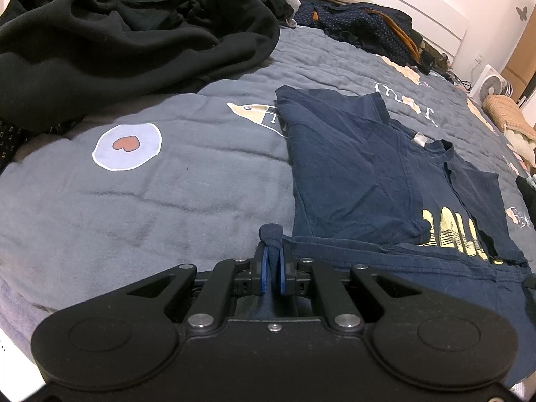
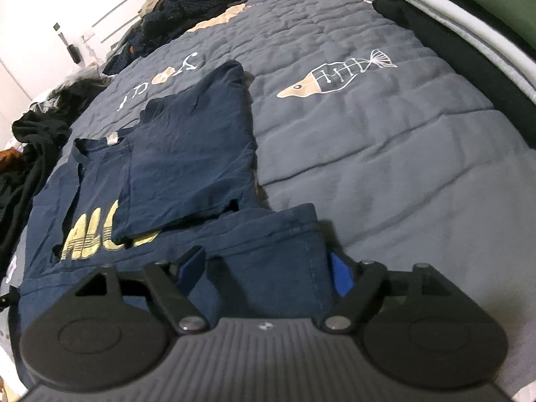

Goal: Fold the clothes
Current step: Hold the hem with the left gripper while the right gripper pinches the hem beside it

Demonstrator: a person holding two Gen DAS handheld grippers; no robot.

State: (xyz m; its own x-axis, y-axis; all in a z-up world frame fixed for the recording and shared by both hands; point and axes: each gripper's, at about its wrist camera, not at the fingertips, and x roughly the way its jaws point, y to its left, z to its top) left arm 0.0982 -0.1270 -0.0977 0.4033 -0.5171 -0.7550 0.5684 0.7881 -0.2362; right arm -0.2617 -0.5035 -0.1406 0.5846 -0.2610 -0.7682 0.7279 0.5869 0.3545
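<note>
Hem of navy T-shirt [image 1: 351, 174] (left gripper [image 1: 273, 261] pinching)

The left gripper [image 1: 274, 266] has its 2 blue pads [image 1: 264, 268] pressed close together, pinching a bunched corner of the navy T-shirt [image 1: 351, 167] — a knot of cloth pokes out past the tips. The right gripper [image 2: 268, 268] has its 2 fingers spread wide — the shirt's hem lies between them, neither pad visibly pressing it. Both sit low, pointing forward.
</note>
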